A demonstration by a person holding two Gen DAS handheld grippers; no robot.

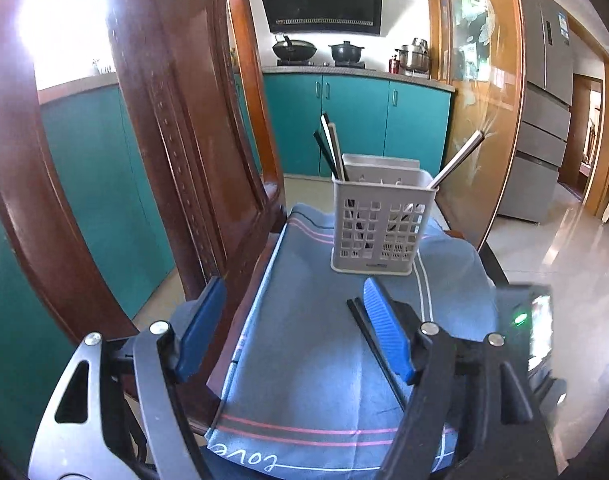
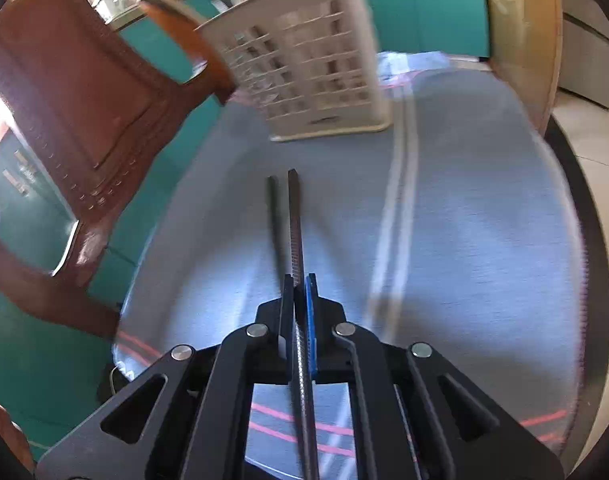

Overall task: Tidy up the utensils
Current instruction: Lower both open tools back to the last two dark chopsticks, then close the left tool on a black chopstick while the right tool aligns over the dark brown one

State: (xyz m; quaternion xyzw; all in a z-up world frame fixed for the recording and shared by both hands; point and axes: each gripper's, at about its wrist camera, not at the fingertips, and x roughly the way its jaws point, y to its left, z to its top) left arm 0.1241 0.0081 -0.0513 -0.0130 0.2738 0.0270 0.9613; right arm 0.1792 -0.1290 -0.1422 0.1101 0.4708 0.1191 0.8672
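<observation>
A white slotted utensil holder (image 1: 378,220) stands at the far end of the blue cloth (image 1: 312,360); it holds dark chopsticks (image 1: 330,148) on its left and a metal utensil (image 1: 460,158) on its right. My left gripper (image 1: 292,312) is open and empty over the cloth. A pair of dark chopsticks (image 1: 364,324) shows beside its right finger. In the right wrist view, my right gripper (image 2: 300,284) is shut on the dark chopsticks (image 2: 294,220), which point toward the holder (image 2: 304,60). A second stick (image 2: 275,220) runs beside the first on its left.
A carved wooden chair back (image 1: 176,128) stands left of the table, also in the right wrist view (image 2: 84,92). Teal kitchen cabinets (image 1: 356,120) and a stove lie beyond. A wooden glass door frame (image 1: 484,100) is right of the holder. The table edge (image 2: 576,184) curves on the right.
</observation>
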